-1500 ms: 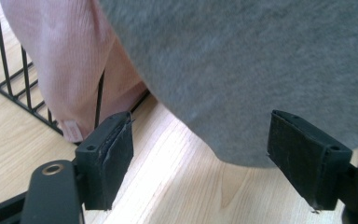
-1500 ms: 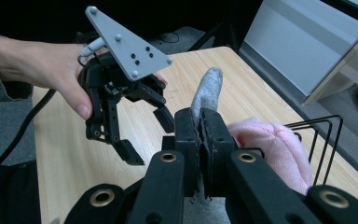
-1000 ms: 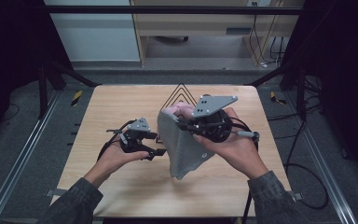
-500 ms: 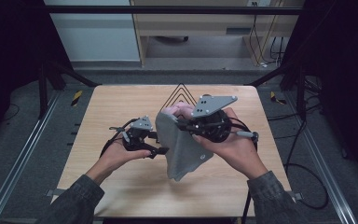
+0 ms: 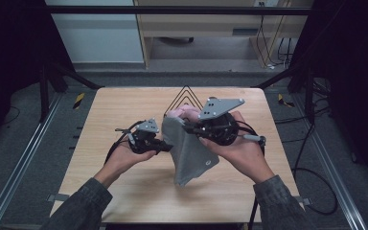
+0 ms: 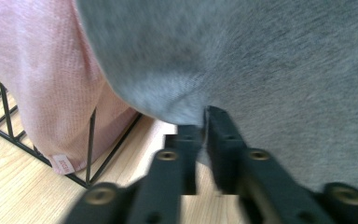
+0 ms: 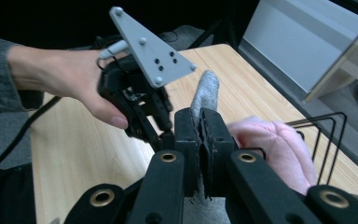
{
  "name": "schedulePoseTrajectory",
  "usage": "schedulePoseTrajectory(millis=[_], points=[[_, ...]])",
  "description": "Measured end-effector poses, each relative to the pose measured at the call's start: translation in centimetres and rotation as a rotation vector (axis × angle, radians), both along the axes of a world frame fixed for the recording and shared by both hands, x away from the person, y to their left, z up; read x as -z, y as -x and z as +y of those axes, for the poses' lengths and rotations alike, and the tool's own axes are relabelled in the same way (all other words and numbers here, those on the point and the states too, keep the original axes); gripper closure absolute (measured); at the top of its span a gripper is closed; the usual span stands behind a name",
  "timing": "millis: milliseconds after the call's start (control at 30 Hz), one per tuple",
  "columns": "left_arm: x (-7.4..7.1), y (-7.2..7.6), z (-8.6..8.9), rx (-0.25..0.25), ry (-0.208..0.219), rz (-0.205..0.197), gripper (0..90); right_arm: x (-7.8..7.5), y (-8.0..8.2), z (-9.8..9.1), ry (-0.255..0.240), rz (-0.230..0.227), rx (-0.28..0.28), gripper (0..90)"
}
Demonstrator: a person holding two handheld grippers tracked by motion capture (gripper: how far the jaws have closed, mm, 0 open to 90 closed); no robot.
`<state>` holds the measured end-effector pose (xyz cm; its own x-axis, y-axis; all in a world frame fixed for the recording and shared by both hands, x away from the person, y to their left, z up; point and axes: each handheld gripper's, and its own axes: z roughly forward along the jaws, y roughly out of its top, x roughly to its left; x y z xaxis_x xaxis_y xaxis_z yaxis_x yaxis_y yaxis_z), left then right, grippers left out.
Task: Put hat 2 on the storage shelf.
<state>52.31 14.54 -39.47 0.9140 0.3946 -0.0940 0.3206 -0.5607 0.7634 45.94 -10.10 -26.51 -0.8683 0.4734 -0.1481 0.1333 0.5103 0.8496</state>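
Cloth held aloft over a wooden table (image 5: 124, 191): a grey cloth (image 5: 189, 155) is gripped by two hand-held grippers above the middle of the tabletop, its lower end hanging down toward the wood. The right gripper (image 5: 188, 127), topped by a grey three-cornered plate, is clamped on the upper edge of the cloth; in the right gripper view its black jaws are seen pressed together on a thin fold of grey fabric (image 7: 204, 100). The left gripper (image 5: 167, 146) is set against the cloth's left edge, lower down. Its jaws have just been closing, and in the left gripper view they are seen pinched on the rim of the grey fabric (image 6: 261, 70), with only a sliver of cloth between them. Just behind the grey cloth, a pink cloth (image 5: 181, 113) is draped over a black wire rack (image 5: 186, 91) standing at the far middle of the table; its knitted surface and a small label at the hem are seen close up in the left gripper view (image 6: 37, 79). Both forearms are clad in dark grey sleeves.
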Motion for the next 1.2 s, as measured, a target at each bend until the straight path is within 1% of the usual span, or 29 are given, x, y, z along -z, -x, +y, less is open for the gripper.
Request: schedulePoseTrajectory(millis=[33,100,133,167,200,233,267,300,333,367,433,500,533,567,600,633,700,733,767,800,833,867,900,933,1000,1067,1133,1200], points=[[-0.1,0.0,0.0,0.003,-0.01,-0.003,87.5,0.1,0.0,-0.2,0.001,0.002,0.006,86.8],[-0.4,0.2,0.1,0.006,-0.011,-0.012,87.8,0.4,-0.2,-0.6,-0.007,0.008,0.018,86.8],[-0.8,0.3,0.2,0.007,-0.02,-0.017,87.9,0.5,-0.3,-0.9,-0.01,0.011,0.026,86.8],[-1.1,0.4,0.3,0.001,-0.017,-0.019,87.9,0.7,-0.5,-1.1,-0.015,0.015,0.036,86.8],[-1.1,0.4,0.3,0.001,-0.017,-0.019,88.0,0.9,-0.6,-1.4,-0.025,0.021,0.044,86.8],[-1.8,0.5,0.6,-0.006,-0.025,-0.029,88.1,1.0,-0.8,-1.7,-0.033,0.026,0.056,86.8],[-2.2,0.6,0.8,-0.009,-0.034,-0.036,88.1,1.1,-1.0,-1.9,-0.038,0.026,0.066,86.8],[-2.2,0.6,0.8,-0.009,-0.034,-0.036,88.2,1.1,-1.0,-1.9,-0.038,0.026,0.066,86.8],[-3.0,0.8,1.0,-0.004,-0.049,-0.051,88.3,1.3,-1.2,-2.5,-0.052,0.029,0.083,86.8],[-3.4,0.8,1.2,-0.002,-0.053,-0.056,88.4,1.3,-1.3,-2.7,-0.058,0.031,0.086,86.8],[-4.0,0.6,1.5,0.01,-0.076,-0.06,88.4,1.3,-1.4,-3.1,-0.066,0.033,0.094,86.8],[-4.2,0.6,1.5,0.006,-0.078,-0.056,88.5,1.3,-1.4,-3.2,-0.074,0.04,0.096,86.8],[-4.6,0.7,1.6,0.016,-0.087,-0.062,88.5,1.2,-1.3,-3.4,-0.077,0.039,0.097,86.8],[-5.4,0.9,1.7,0.03,-0.107,-0.078,88.5,1.0,-1.2,-3.6,-0.078,0.032,0.101,86.8],[-5.9,1.0,1.6,0.033,-0.111,-0.087,88.5,0.9,-1.1,-3.8,-0.081,0.03,0.105,86.8],[-6.4,1.2,1.5,0.027,-0.106,-0.087,88.5,0.7,-1.2,-4.0,-0.085,0.027,0.109,86.8],[-7.5,1.2,1.2,0.027,-0.133,-0.095,88.6,0.6,-1.6,-4.5,-0.096,0.026,0.116,86.8],[-7.5,1.2,1.2,0.027,-0.133,-0.095,88.6,0.6,-1.6,-4.5,-0.096,0.026,0.116,86.8],[-8.2,1.2,1.0,0.022,-0.142,-0.099,88.6,0.5,-1.8,-4.7,-0.101,0.028,0.12,86.8],[-8.8,1.3,0.8,0.02,-0.145,-0.108,88.6,0.4,-2.1,-5.0,-0.109,0.03,0.127,86.8],[-9.3,1.3,0.7,0.023,-0.144,-0.114,88.6,0.1,-2.4,-5.3,-0.128,0.029,0.138,86.8],[-10.3,1.4,0.5,0.023,-0.14,-0.128,88.6,-0.2,-2.5,-5.5,-0.146,0.029,0.141,86.8],[-10.3,1.4,0.5,0.023,-0.14,-0.128,88.6,-0.2,-2.5,-5.5,-0.146,0.029,0.141,86.8],[-11.1,1.2,0.4,0.016,-0.14,-0.134,88.7,-0.6,-2.7,-5.8,-0.164,0.024,0.149,86.8],[-11.6,0.9,0.4,0.0,-0.121,-0.132,88.6,-1.1,-2.9,-6.1,-0.17,0.013,0.156,86.8],[-11.9,0.7,0.4,-0.012,-0.103,-0.127,88.6,-1.7,-3.0,-6.6,-0.195,0.009,0.162,86.8],[-12.2,0.6,0.3,-0.018,-0.098,-0.129,88.7,-1.9,-3.1,-6.8,-0.202,0.011,0.165,86.8],[-13.0,0.5,0.1,-0.022,-0.111,-0.149,88.6,-2.6,-3.4,-7.3,-0.208,0.002,0.175,86.8]])
